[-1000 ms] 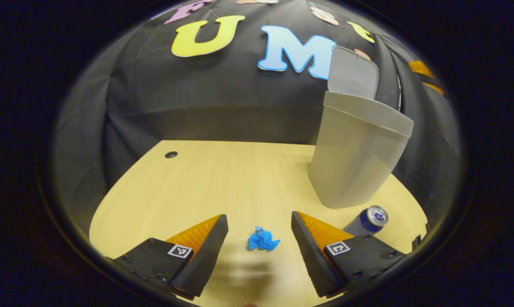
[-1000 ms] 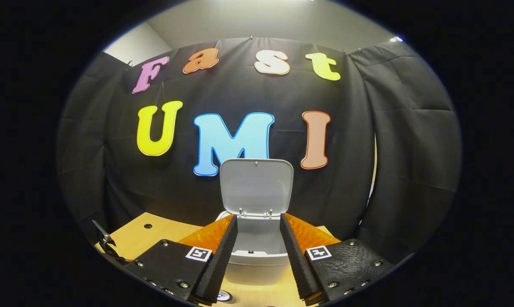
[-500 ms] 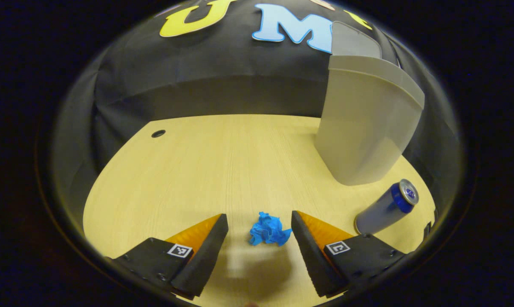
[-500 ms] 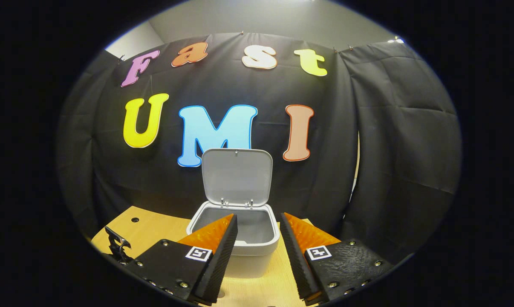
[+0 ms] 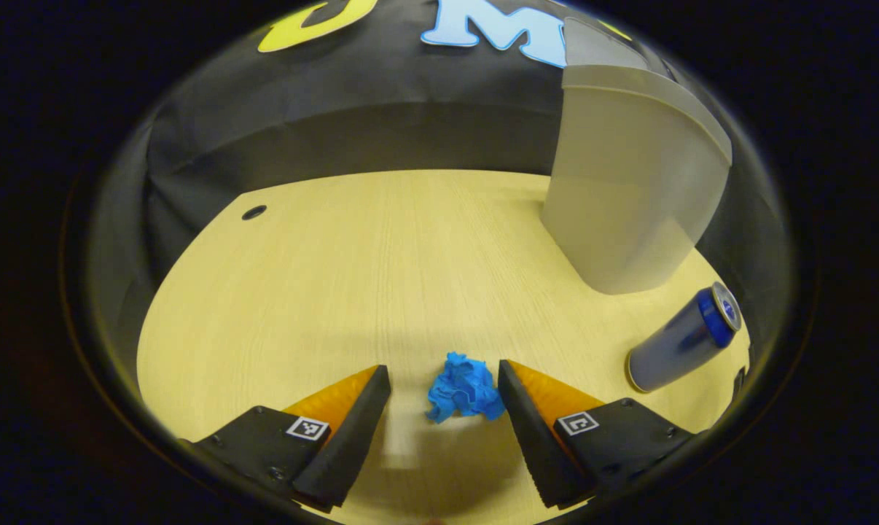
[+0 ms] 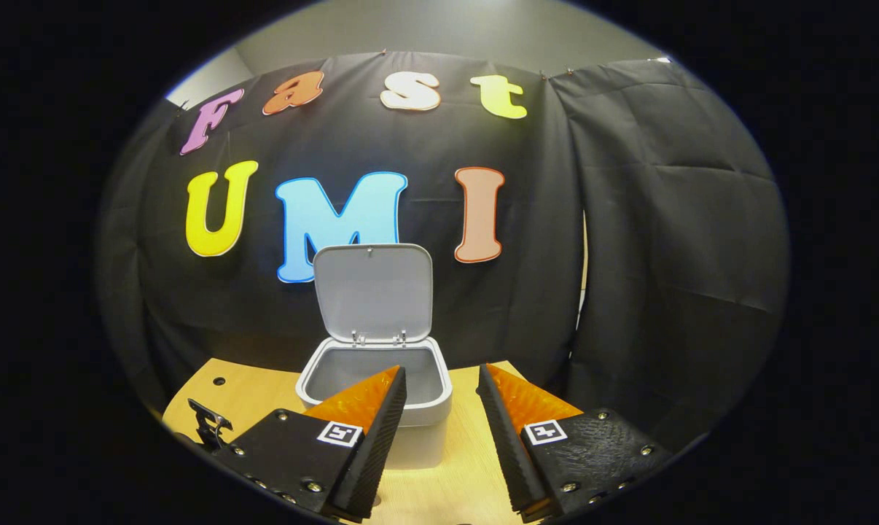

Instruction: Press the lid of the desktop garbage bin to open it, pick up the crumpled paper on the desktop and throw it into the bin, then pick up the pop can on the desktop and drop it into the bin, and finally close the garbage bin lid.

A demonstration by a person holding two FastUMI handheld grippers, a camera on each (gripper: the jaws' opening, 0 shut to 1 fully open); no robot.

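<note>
The crumpled blue paper (image 5: 465, 387) lies on the wooden desk (image 5: 352, 270), between the fingertips of my open left gripper (image 5: 444, 390) and close to the right-hand one. The grey garbage bin (image 5: 629, 182) stands at the right, its lid (image 6: 374, 292) raised upright. A blue pop can (image 5: 684, 339) lies on its side in front of the bin. My right gripper (image 6: 441, 394) hangs open above the desk before the bin (image 6: 375, 394), nothing between its fingers.
A small round cable hole (image 5: 253, 213) sits near the desk's far left edge. The black cloth wall closes the back and right sides. Part of the other gripper (image 6: 206, 426) pokes in low at the left of the right gripper view.
My left gripper has dropped and moved forward, so the paper now sits between its fingertips. My right gripper has drawn back and rightward from the bin.
</note>
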